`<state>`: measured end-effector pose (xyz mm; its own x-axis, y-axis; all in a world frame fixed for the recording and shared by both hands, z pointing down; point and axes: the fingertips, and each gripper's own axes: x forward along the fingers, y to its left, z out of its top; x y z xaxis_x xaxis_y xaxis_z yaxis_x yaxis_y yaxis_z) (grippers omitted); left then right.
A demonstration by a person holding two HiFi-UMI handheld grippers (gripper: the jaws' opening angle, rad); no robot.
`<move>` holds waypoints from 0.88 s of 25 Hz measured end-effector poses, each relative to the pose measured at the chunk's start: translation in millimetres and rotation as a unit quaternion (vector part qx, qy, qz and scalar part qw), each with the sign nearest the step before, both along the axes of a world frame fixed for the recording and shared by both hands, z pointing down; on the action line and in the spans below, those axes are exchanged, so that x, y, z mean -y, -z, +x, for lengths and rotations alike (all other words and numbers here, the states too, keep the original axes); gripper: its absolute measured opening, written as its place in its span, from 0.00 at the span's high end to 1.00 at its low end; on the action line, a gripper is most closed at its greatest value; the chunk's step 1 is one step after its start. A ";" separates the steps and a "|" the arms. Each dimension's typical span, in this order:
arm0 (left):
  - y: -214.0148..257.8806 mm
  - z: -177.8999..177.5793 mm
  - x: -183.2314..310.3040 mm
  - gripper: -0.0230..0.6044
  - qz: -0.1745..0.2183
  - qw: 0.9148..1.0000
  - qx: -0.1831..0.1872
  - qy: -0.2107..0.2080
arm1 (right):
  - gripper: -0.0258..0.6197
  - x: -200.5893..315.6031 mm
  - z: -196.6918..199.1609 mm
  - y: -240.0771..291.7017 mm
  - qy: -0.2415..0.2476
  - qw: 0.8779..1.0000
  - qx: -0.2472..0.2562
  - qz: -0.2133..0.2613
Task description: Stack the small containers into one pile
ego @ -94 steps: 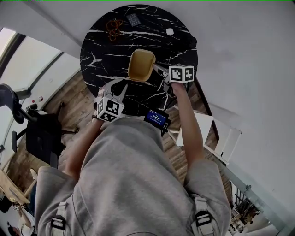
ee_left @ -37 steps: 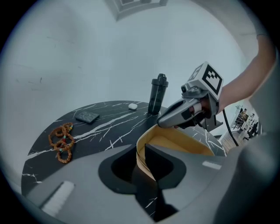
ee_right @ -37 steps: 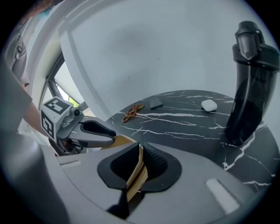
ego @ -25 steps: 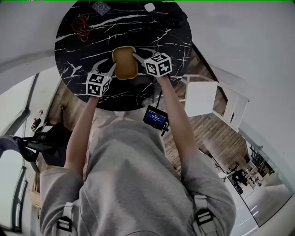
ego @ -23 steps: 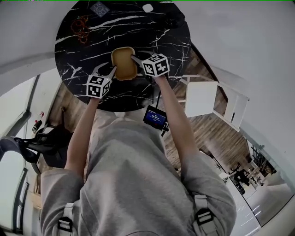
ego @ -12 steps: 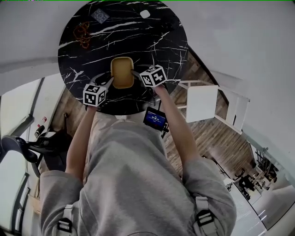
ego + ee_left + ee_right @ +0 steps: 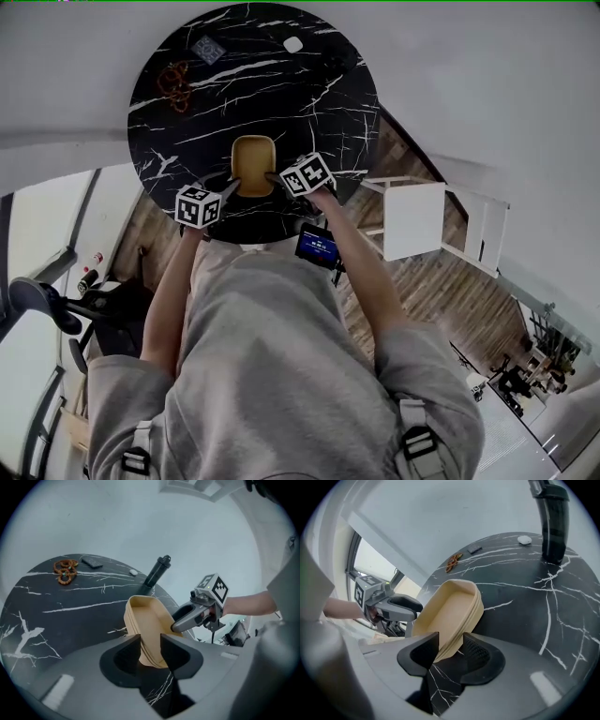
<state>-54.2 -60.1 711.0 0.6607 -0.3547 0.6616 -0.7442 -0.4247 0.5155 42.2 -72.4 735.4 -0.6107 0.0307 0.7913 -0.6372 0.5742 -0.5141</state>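
A pile of nested tan containers (image 7: 253, 164) rests on the round black marble table (image 7: 309, 103), near its front edge. My left gripper (image 7: 226, 187) is at the pile's near left corner. In the left gripper view the pile's rim (image 7: 147, 620) stands between the jaws, which are closing, and the pads do not clearly press on it. My right gripper (image 7: 273, 175) is at the near right corner. Its jaws are opening, with the pile's rim (image 7: 450, 611) between them and a small gap beside one pad.
At the table's far side lie brown beads (image 7: 173, 80), a dark flat card (image 7: 208, 47) and a small white object (image 7: 293, 44). A black bottle (image 7: 553, 522) stands at the far right. A white stool (image 7: 412, 220) is beside the table, right of me.
Both grippers and the pile have come closer to the table's near edge. The head view has shifted, and more of the table's far side now shows.
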 end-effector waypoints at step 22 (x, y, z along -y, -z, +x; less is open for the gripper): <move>309.7 31.0 3.6 0.94 0.459 0.884 0.081 0.045 | 0.94 -29.2 27.6 357.6 -0.052 0.838 0.158 0.519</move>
